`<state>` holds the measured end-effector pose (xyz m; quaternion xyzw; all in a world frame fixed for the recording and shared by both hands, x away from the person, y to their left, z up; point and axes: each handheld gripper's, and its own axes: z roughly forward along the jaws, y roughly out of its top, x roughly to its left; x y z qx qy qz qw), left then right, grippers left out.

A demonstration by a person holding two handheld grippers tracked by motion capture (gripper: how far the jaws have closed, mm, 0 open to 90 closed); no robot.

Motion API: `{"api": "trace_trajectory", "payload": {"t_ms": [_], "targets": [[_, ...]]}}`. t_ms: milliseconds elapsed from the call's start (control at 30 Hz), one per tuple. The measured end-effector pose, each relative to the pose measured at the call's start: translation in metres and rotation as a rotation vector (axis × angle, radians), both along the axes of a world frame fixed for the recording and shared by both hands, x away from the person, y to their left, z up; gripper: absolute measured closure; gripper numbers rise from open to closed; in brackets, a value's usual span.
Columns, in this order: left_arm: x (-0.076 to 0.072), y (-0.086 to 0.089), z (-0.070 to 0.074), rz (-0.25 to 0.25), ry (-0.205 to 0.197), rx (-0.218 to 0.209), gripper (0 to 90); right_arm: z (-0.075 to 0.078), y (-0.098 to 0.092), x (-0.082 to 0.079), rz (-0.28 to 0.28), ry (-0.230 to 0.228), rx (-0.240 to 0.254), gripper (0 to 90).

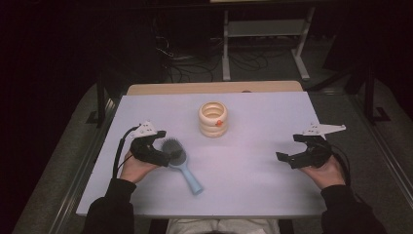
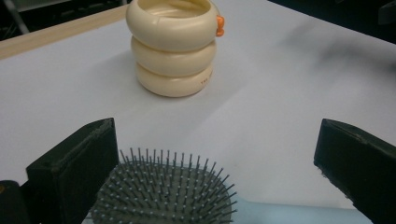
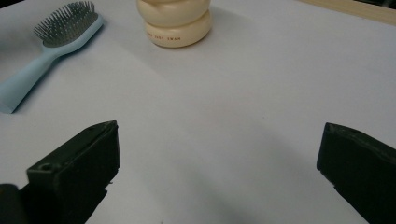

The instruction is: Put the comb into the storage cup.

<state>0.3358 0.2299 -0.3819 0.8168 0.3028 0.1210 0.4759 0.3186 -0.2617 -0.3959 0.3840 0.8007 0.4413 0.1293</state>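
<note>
A light blue hairbrush point(image 1: 181, 163) lies bristles up on the white table top point(image 1: 253, 175), left of centre, with its handle pointing toward the near edge. My left gripper point(image 1: 164, 146) is open around the brush head; in the left gripper view the bristles point(image 2: 163, 196) sit low between the two wide-apart jaws. A cream container made of three stacked rings point(image 1: 213, 119) stands upright mid-table, with a small orange piece on its rim point(image 2: 220, 25). At the right side my right gripper point(image 1: 291, 147) stands open over bare table, nothing between its jaws.
A wooden strip point(image 1: 214, 87) runs along the table's far edge. Beyond it, on the dark floor, are a metal rack point(image 1: 265, 29) and tangled cables point(image 1: 190, 63). The right gripper view holds the brush point(image 3: 56, 37) and the container point(image 3: 177, 23) far ahead.
</note>
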Motion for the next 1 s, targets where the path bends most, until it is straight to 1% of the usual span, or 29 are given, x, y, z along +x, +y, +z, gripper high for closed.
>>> {"api": "trace_trajectory", "payload": {"t_ms": [100,267,300,733,1000], "targets": [[0.000,-0.005,-0.002,-0.012,0.008,0.000,0.0,-0.001,0.000,0.000,-0.001,0.004,-0.005,0.0],[0.000,-0.013,-0.007,-0.036,0.024,0.023,0.0,-0.001,0.001,-0.001,0.002,0.005,-0.004,0.0],[-0.001,-0.016,-0.008,-0.045,0.033,0.027,0.0,-0.001,0.001,-0.001,0.002,0.007,-0.004,0.0],[-0.002,-0.031,-0.014,-0.088,0.051,0.057,0.0,-0.001,0.002,0.000,0.006,0.008,-0.012,0.0],[-0.004,-0.042,-0.020,-0.124,0.071,0.094,0.0,-0.001,0.002,-0.001,0.009,0.012,-0.014,0.0]]}}
